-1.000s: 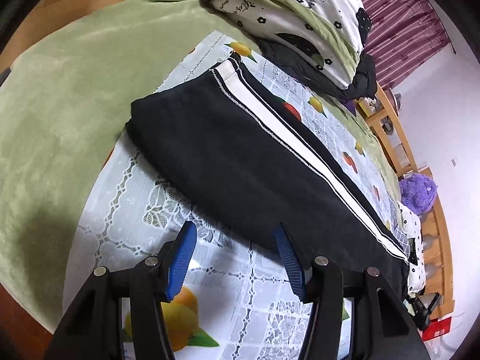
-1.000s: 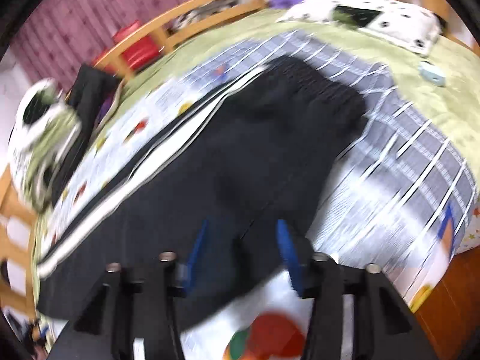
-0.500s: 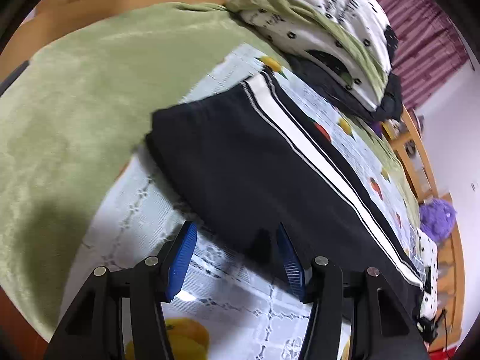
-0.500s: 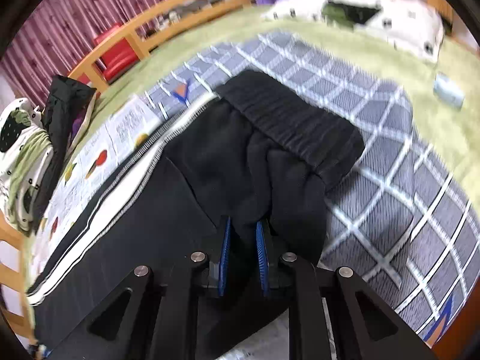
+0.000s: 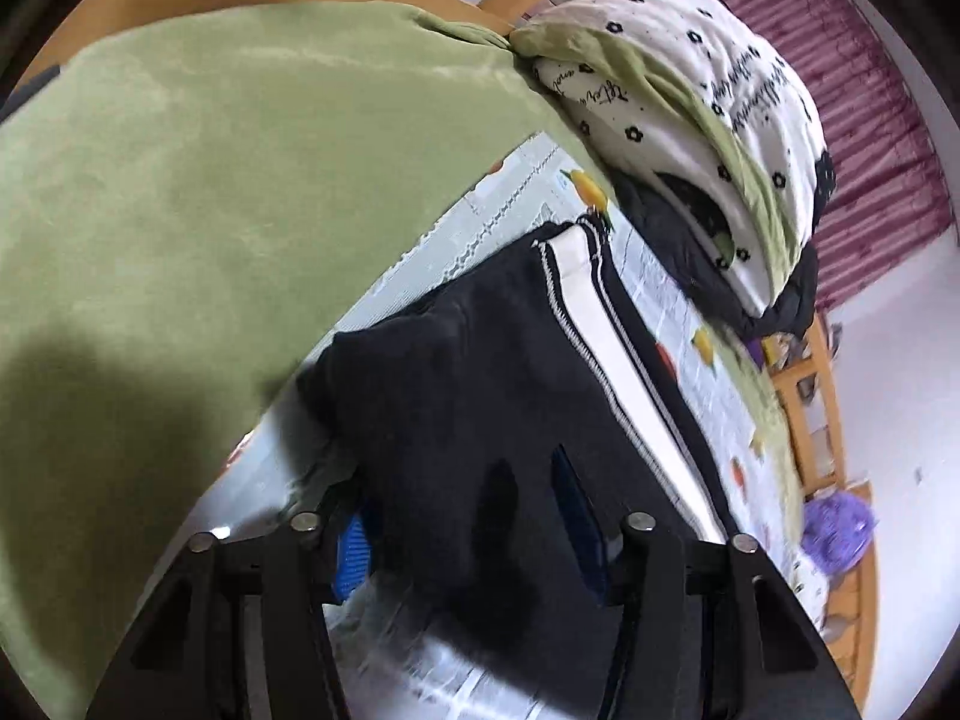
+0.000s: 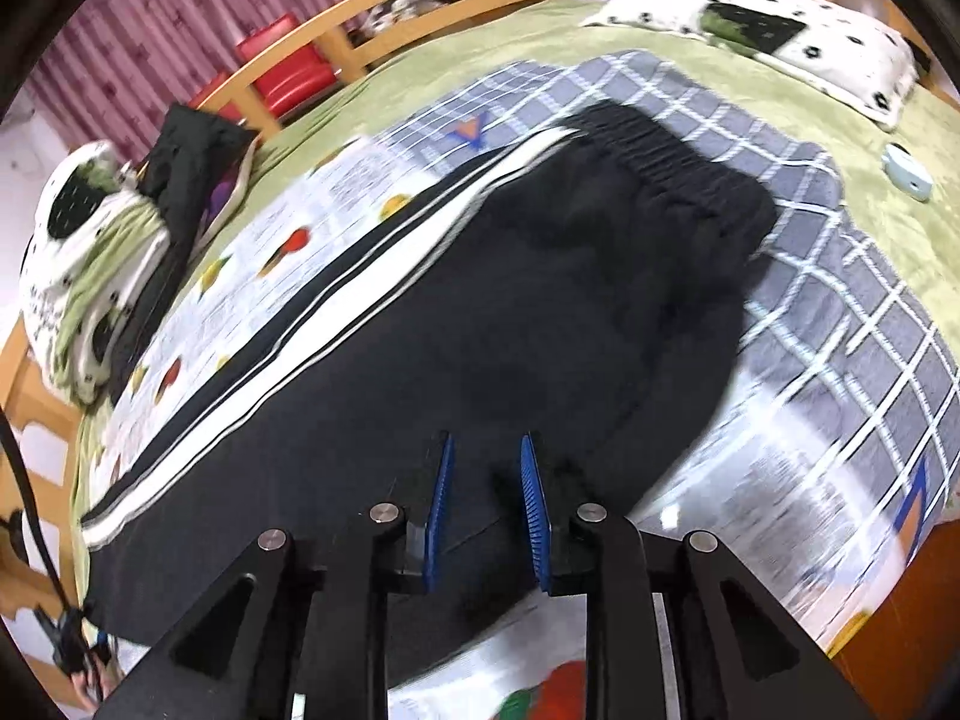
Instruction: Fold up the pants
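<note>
Black pants (image 5: 480, 372) with a white side stripe lie flat on a patterned cloth on the bed. In the left wrist view my left gripper (image 5: 462, 516) is open, its blue pads straddling the near edge of the leg end, with fabric between them. In the right wrist view the pants (image 6: 540, 300) stretch from the elastic waistband at upper right to the leg end at lower left. My right gripper (image 6: 486, 498) hovers over the near edge by the crotch, its blue pads a small gap apart with nothing held between them.
A green blanket (image 5: 210, 180) covers the bed. A folded floral quilt (image 5: 690, 96) and a dark garment (image 5: 690, 252) lie beyond the pants. A pillow (image 6: 780, 30) and a small light-blue object (image 6: 906, 174) lie at far right. A wooden bed rail (image 6: 360, 30) runs behind.
My left gripper moved forward over the leg edge, so fabric now sits between its pads. My right gripper, shut on the pants half a second ago, has opened and let go.
</note>
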`<state>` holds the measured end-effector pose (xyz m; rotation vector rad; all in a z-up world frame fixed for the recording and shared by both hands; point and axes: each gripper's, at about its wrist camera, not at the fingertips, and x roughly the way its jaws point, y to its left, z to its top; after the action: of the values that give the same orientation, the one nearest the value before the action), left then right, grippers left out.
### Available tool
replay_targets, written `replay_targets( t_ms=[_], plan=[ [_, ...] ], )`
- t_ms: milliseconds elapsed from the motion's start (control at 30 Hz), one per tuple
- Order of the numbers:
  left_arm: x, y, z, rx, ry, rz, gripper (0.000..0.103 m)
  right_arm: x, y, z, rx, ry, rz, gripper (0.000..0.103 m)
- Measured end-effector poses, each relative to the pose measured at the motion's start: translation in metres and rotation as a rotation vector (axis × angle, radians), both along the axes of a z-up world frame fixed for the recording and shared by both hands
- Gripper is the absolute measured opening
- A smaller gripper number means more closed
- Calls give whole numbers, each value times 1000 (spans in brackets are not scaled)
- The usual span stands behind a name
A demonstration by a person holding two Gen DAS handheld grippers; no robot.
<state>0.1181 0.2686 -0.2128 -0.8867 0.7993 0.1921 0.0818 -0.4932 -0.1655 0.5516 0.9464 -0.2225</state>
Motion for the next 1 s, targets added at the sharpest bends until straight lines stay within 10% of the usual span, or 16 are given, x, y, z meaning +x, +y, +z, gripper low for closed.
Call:
replay_targets(
  t_ms=[100, 500, 800, 1000],
  plan=[
    [5, 2, -3, -17, 21, 9, 14, 2, 25, 12, -33, -12, 46, 23],
    [9, -45, 103, 135, -154, -138, 12, 24, 119, 100, -60, -174, 213, 23],
    [14, -199, 210, 458, -264, -419, 11, 31, 159, 105, 6, -241, 319, 23],
    [12, -336, 200, 529, -317, -641, 11, 9, 119, 76, -56, -183, 287, 23]
  ],
)
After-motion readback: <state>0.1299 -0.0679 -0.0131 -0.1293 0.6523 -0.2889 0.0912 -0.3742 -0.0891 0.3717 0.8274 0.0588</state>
